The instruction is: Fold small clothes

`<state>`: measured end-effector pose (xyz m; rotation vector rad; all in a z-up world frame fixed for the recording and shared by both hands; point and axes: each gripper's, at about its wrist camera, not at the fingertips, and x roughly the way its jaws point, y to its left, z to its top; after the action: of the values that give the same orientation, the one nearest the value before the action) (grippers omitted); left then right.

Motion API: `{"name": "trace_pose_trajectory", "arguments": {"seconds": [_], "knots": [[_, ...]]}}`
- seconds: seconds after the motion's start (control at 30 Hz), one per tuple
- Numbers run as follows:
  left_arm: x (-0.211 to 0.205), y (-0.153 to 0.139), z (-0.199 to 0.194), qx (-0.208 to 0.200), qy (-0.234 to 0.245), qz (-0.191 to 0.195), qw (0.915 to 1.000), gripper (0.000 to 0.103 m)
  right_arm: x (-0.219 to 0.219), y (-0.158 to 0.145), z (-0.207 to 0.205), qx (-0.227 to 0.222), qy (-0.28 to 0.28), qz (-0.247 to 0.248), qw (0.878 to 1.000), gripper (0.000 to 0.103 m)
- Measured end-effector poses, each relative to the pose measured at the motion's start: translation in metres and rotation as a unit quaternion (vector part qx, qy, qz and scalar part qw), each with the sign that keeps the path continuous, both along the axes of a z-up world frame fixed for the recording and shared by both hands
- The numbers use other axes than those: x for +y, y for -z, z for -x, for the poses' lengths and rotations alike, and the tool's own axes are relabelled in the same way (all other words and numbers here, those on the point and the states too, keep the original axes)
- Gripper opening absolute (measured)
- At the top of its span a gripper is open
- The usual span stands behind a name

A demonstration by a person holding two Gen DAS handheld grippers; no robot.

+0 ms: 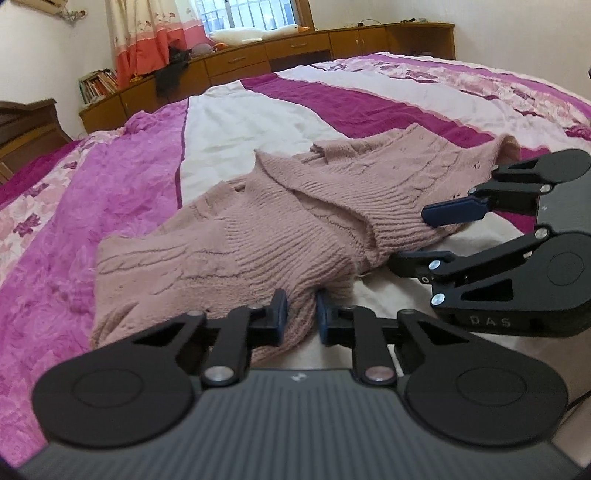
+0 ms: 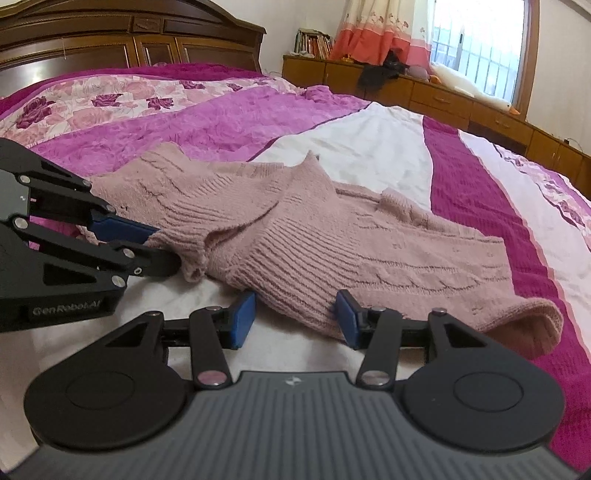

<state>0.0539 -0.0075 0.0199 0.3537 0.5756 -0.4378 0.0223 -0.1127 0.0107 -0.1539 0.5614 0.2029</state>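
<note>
Currently a dusty-pink knit sweater (image 1: 258, 229) is laid rumpled across the bedspread (image 1: 122, 177), directly ahead of both grippers. Its ribbed hem is bunched toward the tools; a folded-over flap is seen at the middle, and one sleeve (image 2: 524, 325) is spread to the right of the right gripper, cuff opening turned toward that camera.

Left gripper (image 1: 301, 317): jaws drawn narrow, and a fold of the near knit edge is pinched between the blue pads (image 1: 282, 314). The same grip is confirmed from the right wrist view, where the left gripper (image 2: 159, 247) comes in from the left and the hem corner is clamped at its tips.

Right gripper (image 2: 295, 317): jaws set at medium width, with the ribbed hem lying between the pads (image 2: 243, 317). The right pad appears to be against the knit, the left pad just beside it; a firm grip cannot be confirmed. In the left wrist view the right gripper (image 1: 424, 236) is seen entering from the right, one finger above the hem, one below.

Beyond the tools, a striped magenta, white and floral cover is spread. Further back a low wooden cabinet run (image 1: 258, 62) is placed under a window (image 1: 243, 14), with a plush goose (image 1: 255, 35) laid on top. A dark wooden headboard (image 2: 129, 37) is seen at far left of the right gripper.
</note>
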Motion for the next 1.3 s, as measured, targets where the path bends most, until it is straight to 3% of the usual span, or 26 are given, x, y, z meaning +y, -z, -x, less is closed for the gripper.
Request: {"name": "trace_pose_trajectory", "arguments": {"seconds": [0.2, 0.4, 0.63, 0.97, 1.3], "knots": [[-0.002, 0.002, -0.003, 0.002, -0.016, 0.005, 0.9999, 0.021, -0.003, -0.003, 0.000, -0.010, 0.005, -0.014, 1.000, 0.032], [0.005, -0.008, 0.000, -0.010, -0.020, 0.020, 0.9996, 0.015, -0.011, -0.010, -0.001, -0.021, 0.021, -0.026, 0.999, 0.017], [0.028, -0.034, -0.021, -0.048, -0.074, 0.026, 0.9958, 0.014, -0.024, -0.025, -0.013, -0.040, 0.037, -0.019, 0.998, 0.014], [0.062, -0.074, -0.073, -0.105, -0.147, 0.028, 0.9832, 0.013, -0.064, -0.060, -0.053, -0.088, 0.082, 0.011, 0.993, 0.013], [0.069, -0.063, -0.123, -0.109, -0.177, 0.008, 0.9780, 0.012, -0.099, -0.061, -0.117, -0.097, 0.121, 0.079, 0.985, 0.013]]}}
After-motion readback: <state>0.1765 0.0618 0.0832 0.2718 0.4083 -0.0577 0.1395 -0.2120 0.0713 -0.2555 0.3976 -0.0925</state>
